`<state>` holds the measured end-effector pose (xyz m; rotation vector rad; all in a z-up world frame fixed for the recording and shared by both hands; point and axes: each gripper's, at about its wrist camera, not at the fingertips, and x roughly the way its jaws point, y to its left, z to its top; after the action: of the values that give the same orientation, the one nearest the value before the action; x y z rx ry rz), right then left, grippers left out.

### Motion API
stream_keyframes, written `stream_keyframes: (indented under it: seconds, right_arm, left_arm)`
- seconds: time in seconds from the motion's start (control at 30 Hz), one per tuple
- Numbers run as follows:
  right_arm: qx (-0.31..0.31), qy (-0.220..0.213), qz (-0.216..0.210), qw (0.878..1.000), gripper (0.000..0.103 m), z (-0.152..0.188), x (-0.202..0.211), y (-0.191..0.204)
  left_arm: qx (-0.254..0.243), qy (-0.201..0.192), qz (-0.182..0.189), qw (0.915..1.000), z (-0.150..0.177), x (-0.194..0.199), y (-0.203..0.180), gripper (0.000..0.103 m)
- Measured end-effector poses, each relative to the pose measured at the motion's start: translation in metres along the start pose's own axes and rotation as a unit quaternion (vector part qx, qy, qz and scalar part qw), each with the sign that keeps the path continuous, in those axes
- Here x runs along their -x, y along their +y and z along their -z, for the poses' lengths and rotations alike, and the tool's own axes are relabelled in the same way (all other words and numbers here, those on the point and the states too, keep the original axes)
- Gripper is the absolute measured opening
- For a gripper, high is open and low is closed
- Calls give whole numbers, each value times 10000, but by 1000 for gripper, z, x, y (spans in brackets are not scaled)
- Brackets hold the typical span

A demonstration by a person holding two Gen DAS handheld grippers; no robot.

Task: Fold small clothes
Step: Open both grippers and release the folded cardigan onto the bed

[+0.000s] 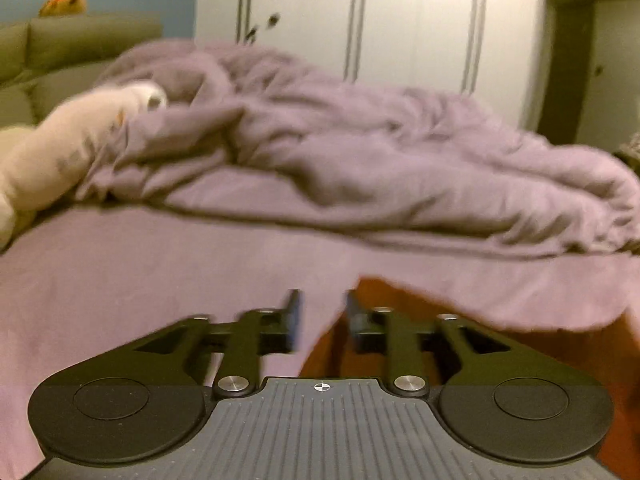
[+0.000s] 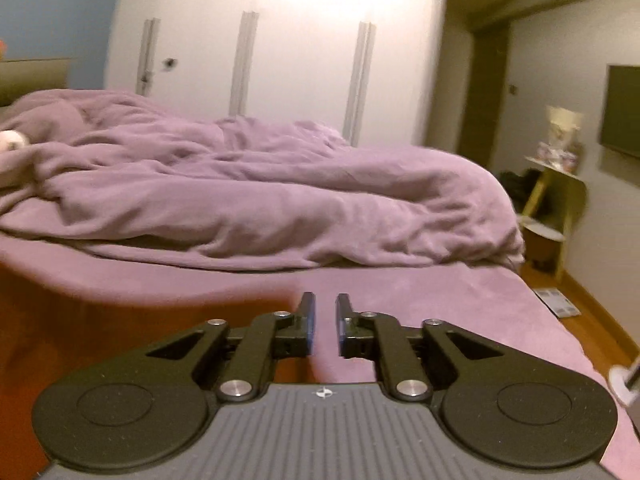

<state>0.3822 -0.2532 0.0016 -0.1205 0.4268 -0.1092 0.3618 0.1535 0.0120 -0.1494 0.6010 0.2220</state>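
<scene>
Two grippers show, one per wrist view, and both are partly spread with nothing between their pads. The left gripper [image 1: 321,316] has a clear gap between its blue-edged fingertips; through and below that gap lies the orange-red garment [image 1: 400,300], whose edge runs off under the gripper body, so its full shape is cut off and blurred. The right gripper [image 2: 324,326] stands a little narrower, also pinching nothing; the same orange-red garment [image 2: 100,320] lies to its left on the bed and passes beneath its left finger, and whether the finger touches the cloth cannot be told. Neither view shows the garment whole, nor what kind of clothing it is. It rests on the mauve bed sheet [image 1: 120,280], near the bed's front edge. Farther back a rumpled mauve duvet [image 1: 340,152] is heaped across the bed, soft with motion blur. At the left of it lies a pale plush toy [image 1: 72,140], its markings too smeared to read. Behind stands a white wardrobe [image 1: 360,12] with long handles, washed out by glare. In the right view a small yellow side table [image 2: 560,196] stands against the wall, the things on it indistinct, and a dark wall screen [image 2: 624,108] is cut off by the frame.
</scene>
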Motion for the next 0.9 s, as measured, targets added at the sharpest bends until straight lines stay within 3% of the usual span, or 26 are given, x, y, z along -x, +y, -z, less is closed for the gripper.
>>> stream_keyframes:
  seconds: [0.03, 0.1, 0.17, 0.27, 0.33, 0.4, 0.43, 0.47, 0.5, 0.63, 0.73, 0.83, 0.9]
  right_arm:
    - [-55, 150, 66, 9999, 37, 3, -5, -1]
    - [-90, 264, -93, 9996, 38, 14, 0, -3]
    - [30, 381, -385, 9985, 38, 32, 15, -1]
    - [44, 692, -810, 9943, 38, 69, 43, -2]
    - [103, 861, -865, 9925, 38, 93, 55, -4]
    - [161, 1056, -663, 9921, 40, 114, 58, -9]
    - [107, 1039, -568, 9929, 45, 122, 60, -17]
    - [-14, 995, -487, 9938, 61, 126, 63, -24]
    - [-174, 991, -313, 9944, 63, 127, 67, -32]
    - [-510, 1049, -30, 9932, 63, 122, 76, -45]
    - [-735, 1249, 257, 9891, 62, 124, 81, -53]
    - [-1180, 1352, -14, 9838, 62, 131, 98, -62]
    - [-1260, 1386, -138, 9822, 62, 133, 106, -61]
  left_arm:
    - [148, 97, 146, 9997, 7, -1, 2, 45]
    - [347, 324, 525, 9975, 24, 3, 8, 60]
    - [331, 492, 721, 9956, 44, 12, 18, 61]
    - [259, 795, 712, 9939, 78, 25, 33, 67]
    - [311, 1160, 737, 9900, 99, 26, 42, 67]
    - [498, 1361, 696, 9870, 114, 25, 54, 68]
    - [632, 1366, 718, 9860, 120, 29, 60, 68]
    - [752, 1326, 700, 9858, 123, 34, 66, 68]
    - [872, 1286, 641, 9858, 124, 39, 72, 68]
    - [1210, 1209, 477, 9841, 125, 54, 87, 66]
    - [1328, 1220, 309, 9831, 128, 61, 94, 58]
    - [1331, 1315, 229, 9821, 131, 66, 97, 55]
    - [1593, 1407, 497, 9759, 135, 70, 101, 55]
